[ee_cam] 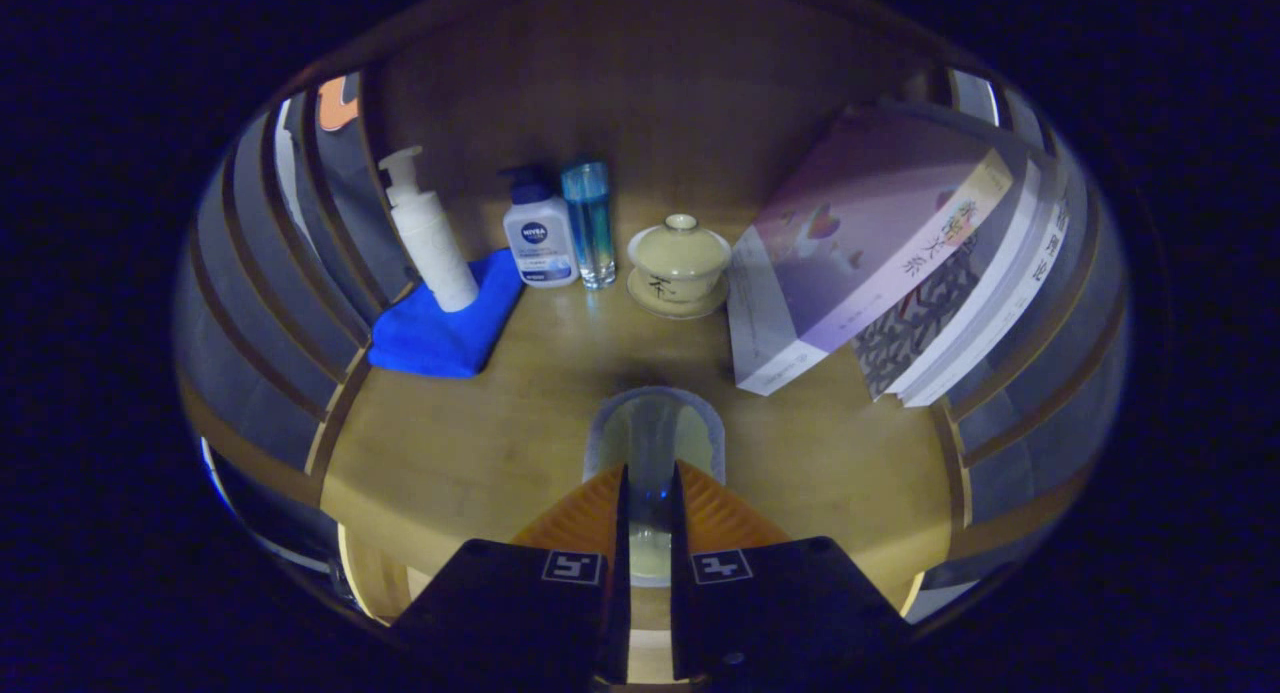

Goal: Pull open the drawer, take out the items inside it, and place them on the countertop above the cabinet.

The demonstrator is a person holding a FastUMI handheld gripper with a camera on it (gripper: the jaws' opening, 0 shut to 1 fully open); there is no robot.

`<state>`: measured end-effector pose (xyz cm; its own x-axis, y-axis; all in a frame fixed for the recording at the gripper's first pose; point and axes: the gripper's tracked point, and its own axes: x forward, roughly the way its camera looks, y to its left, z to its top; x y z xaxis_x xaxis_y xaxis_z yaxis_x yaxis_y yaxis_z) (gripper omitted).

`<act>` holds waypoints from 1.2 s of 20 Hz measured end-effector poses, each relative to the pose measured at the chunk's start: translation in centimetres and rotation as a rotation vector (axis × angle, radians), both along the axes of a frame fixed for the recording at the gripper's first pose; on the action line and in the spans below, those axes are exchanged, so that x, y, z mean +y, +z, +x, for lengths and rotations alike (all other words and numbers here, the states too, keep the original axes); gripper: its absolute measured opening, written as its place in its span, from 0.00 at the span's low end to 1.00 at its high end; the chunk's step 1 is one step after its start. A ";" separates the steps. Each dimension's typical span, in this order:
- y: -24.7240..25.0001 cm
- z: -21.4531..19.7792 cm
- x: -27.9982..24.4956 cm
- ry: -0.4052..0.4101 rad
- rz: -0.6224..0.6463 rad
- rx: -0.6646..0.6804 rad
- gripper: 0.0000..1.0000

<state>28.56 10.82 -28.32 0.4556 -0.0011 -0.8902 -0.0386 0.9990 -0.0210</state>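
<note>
Jaws nearly closed, both fingers of the gripper (648,473) pinching a clear, pale-tinted glass cup (655,438) that stands out ahead of the tips, over the wooden countertop (480,443). Beyond it: a folded blue cloth (447,323) carrying a white pump bottle (430,233), a white lotion bottle (538,235), a blue-tinted tall glass (589,223), a cream lidded teacup on a saucer (680,263), and leaning books (880,263) alongside.
</note>
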 end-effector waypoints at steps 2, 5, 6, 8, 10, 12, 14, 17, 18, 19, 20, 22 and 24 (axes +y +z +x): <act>-0.3 0.0 -0.9 -0.013 -0.027 0.009 0.21; 0.5 -0.3 -0.4 -0.012 -0.001 -0.002 0.41; 1.1 -0.4 -0.2 -0.011 0.012 -0.019 0.48; 2.6 -1.3 -0.2 -0.011 0.028 -0.046 0.61; 4.0 -2.7 -0.1 -0.002 0.047 -0.069 0.69; 5.5 -4.3 0.2 0.016 0.061 -0.098 0.73; 7.1 -6.4 0.9 0.038 0.091 -0.132 0.77; 9.3 -10.2 2.1 0.095 0.131 -0.192 0.82; 9.9 -11.5 2.5 0.116 0.137 -0.214 0.83; 10.5 -12.9 2.9 0.136 0.149 -0.237 0.83; 11.1 -14.1 3.4 0.146 0.165 -0.263 0.83; 12.0 -16.7 4.1 0.166 0.197 -0.306 0.84; 12.7 -19.1 4.0 0.174 0.210 -0.350 0.86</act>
<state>9.45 14.84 -15.66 0.7070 0.2669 -0.6549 -0.2332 0.9622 0.1404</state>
